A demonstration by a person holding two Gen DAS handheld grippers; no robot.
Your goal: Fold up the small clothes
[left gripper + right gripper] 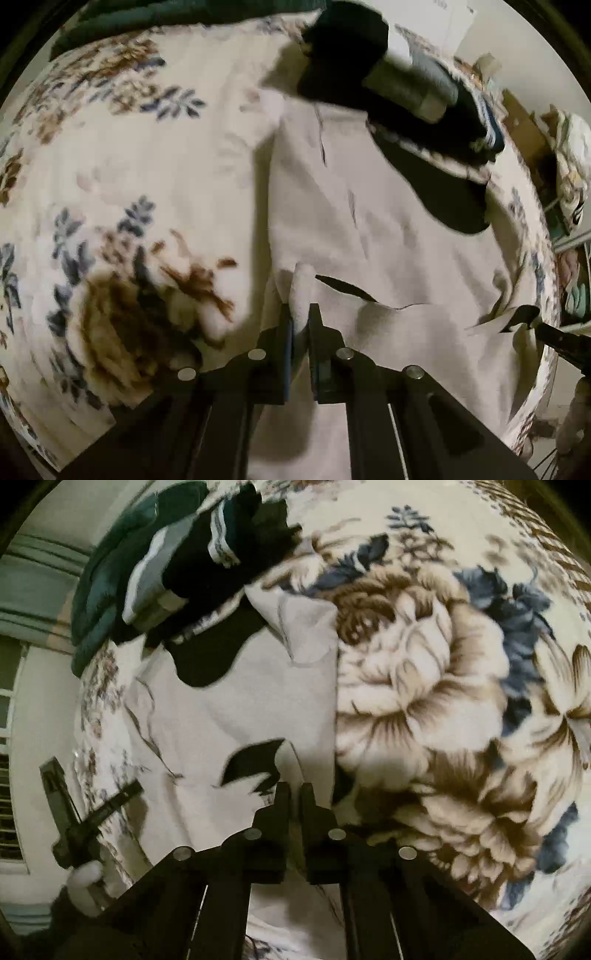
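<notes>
A pale grey-white garment [388, 229] with black patches lies spread on a floral blanket [129, 184]. My left gripper [301, 314] is shut on a bunched fold of the garment's near left edge. In the right wrist view the same garment [236, 701] lies left of centre, and my right gripper [295, 794] is shut on its near right edge beside a black patch [255, 760]. The right gripper also shows at the right edge of the left wrist view [532, 321], pinching the cloth. The left gripper shows at the left of the right wrist view [133, 788].
A pile of dark clothes, black, grey and teal [177, 561], sits at the far end of the garment; it also shows in the left wrist view [388, 66]. The floral blanket [443, 701] stretches wide to the right. The bed edge, wall and clutter [569, 177] lie beyond.
</notes>
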